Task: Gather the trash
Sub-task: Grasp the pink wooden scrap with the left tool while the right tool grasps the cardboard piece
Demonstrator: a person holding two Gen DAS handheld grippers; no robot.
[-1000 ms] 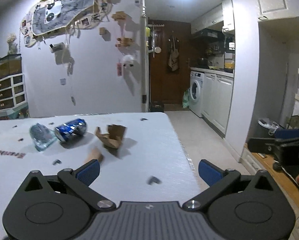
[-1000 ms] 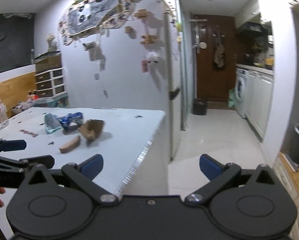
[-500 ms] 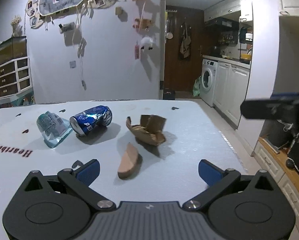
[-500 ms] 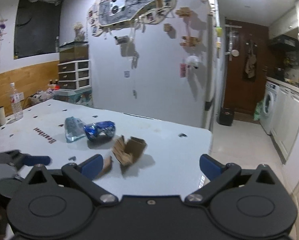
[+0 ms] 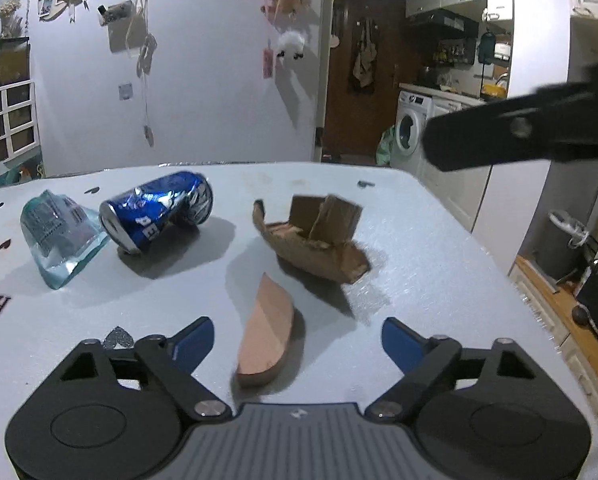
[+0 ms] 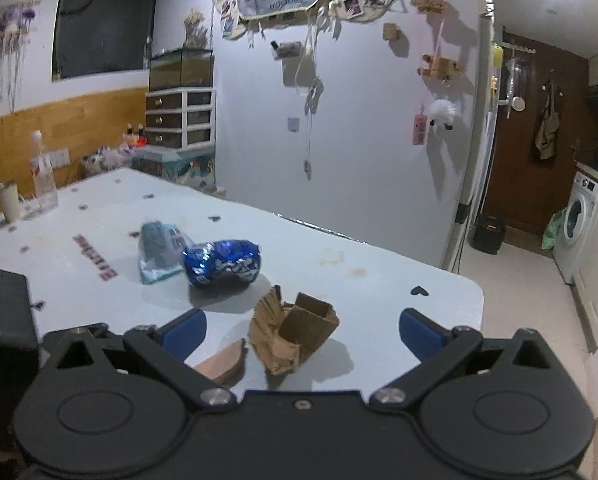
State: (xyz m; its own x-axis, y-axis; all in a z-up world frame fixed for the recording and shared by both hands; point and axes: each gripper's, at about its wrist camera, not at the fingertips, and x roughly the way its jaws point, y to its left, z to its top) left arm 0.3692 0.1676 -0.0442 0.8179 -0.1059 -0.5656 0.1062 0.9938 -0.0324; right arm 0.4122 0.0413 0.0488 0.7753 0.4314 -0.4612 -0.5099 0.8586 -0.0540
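Both the left gripper (image 5: 297,338) and right gripper (image 6: 302,330) hang wide open and empty over the tabletop (image 5: 419,248), the torn cardboard box (image 5: 315,240) sitting right of the crushed blue can (image 5: 159,210), the brown scrap (image 6: 223,364) half hidden behind the right gripper.

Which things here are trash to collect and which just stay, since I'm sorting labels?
Trash: crushed blue drink can, clear crumpled plastic wrapper, torn brown cardboard box, curved tan cardboard scrap.
Staying: clear plastic bottle, white cup.
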